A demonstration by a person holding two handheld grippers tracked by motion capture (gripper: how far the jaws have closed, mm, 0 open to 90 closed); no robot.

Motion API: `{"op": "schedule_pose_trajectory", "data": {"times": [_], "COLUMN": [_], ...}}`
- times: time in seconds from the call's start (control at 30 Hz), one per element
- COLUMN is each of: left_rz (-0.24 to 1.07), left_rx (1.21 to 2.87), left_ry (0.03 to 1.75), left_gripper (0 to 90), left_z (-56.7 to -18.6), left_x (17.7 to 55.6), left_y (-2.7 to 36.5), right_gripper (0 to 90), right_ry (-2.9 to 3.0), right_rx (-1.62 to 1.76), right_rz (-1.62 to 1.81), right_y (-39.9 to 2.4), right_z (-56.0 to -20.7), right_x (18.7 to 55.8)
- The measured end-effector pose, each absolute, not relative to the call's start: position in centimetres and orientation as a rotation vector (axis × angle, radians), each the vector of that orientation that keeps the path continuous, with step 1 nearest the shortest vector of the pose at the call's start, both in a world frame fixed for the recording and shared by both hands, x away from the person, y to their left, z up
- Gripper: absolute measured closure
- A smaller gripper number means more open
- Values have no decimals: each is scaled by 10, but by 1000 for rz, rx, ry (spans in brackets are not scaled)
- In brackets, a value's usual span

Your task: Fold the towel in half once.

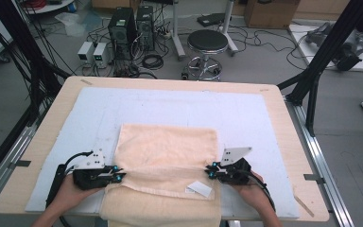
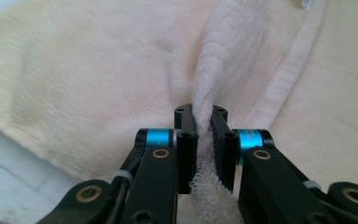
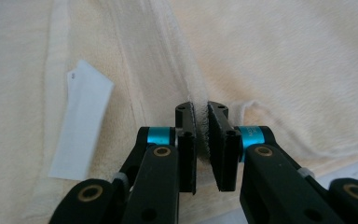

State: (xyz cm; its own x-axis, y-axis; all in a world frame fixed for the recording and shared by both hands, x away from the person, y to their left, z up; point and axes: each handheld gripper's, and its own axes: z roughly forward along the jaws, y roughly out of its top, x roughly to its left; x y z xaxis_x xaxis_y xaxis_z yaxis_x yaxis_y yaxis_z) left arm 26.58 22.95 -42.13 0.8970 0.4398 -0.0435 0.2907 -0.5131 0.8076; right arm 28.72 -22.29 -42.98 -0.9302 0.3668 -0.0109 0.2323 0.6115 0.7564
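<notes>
Clamping a raised ridge of the cream towel (image 2: 204, 88) between the left gripper (image 2: 202, 140) pads — pinching the towel's hem on the opposite side with the right gripper (image 3: 201, 140). Lying across the pale mat (image 1: 170, 106), near edge drooping over the table (image 1: 42, 123) front — white label (image 3: 80, 121) showing near the right jaws.

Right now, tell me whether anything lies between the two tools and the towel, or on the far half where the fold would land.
Nothing does. The left tool and right tool are each shut on a pinched ridge of the towel. Its far half lies bare; the white tag sits on the near part.
</notes>
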Motion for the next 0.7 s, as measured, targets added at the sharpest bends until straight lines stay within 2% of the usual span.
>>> {"op": "schedule_pose_trajectory", "data": {"times": [0.23,0.37,0.47,0.7], "left_rz": [220,193,204,271], "left_rx": [2127,2118,2090,2053], "left_ry": [597,633,641,618], "left_gripper": [817,750,641,574], "left_z": [-425,-427,-423,-407], "left_x": [286,290,289,280], "left_y": [224,227,233,250], "right_gripper": [809,726,644,563], "right_ry": [2635,2610,2575,2520], "right_rx": [595,583,572,546], "right_rz": [1221,1246,1308,1330], "right_y": [-227,-229,-234,-243], "right_z": [-431,-429,-422,-405], "right_x": [304,303,297,283]}}
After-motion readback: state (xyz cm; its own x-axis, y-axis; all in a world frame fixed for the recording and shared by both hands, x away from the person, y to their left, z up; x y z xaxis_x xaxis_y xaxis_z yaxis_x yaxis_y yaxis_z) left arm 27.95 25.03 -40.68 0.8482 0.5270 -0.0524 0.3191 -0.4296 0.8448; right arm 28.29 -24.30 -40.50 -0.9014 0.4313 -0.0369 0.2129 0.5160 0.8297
